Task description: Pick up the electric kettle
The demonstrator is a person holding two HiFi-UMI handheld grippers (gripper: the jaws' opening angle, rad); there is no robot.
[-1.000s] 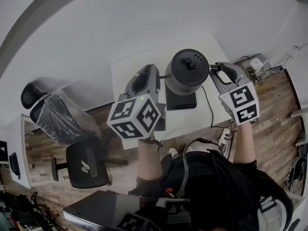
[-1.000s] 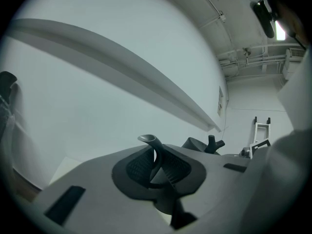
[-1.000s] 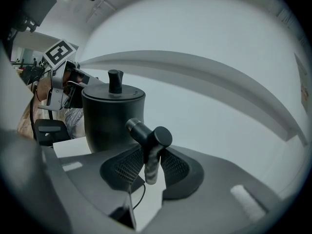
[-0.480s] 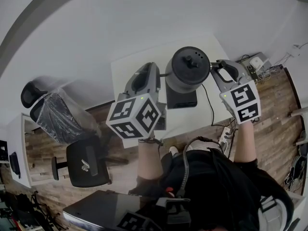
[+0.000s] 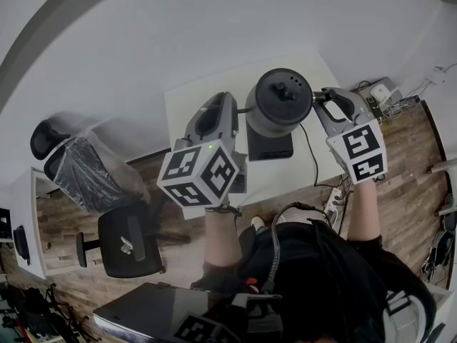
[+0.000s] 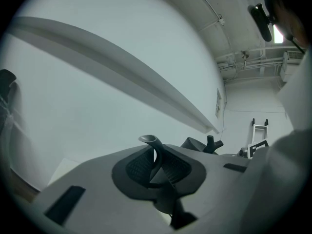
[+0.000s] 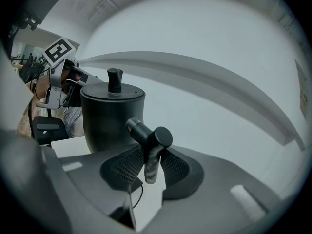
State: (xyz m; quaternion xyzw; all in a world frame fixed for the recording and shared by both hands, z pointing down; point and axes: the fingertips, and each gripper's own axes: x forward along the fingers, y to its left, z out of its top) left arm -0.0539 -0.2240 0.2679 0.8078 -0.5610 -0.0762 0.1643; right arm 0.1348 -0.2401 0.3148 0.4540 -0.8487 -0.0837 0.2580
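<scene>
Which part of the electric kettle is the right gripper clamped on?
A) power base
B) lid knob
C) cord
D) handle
D: the right gripper view shows the right gripper closed on the handle of the electric kettle, while the lid knob stands free on top.

My head camera looks steeply down from well above the table point(image 5: 182, 120), taking in my left gripper point(image 5: 226, 98), my right gripper point(image 5: 319, 100) and the electric kettle point(image 5: 278, 109). The left gripper's camera faces level along its jaws toward the wall point(image 6: 97, 96). The right gripper's camera, tilted slightly down, sits close behind the kettle's handle point(image 7: 146, 133) and also catches the left gripper's marker cube point(image 7: 59, 50).
</scene>
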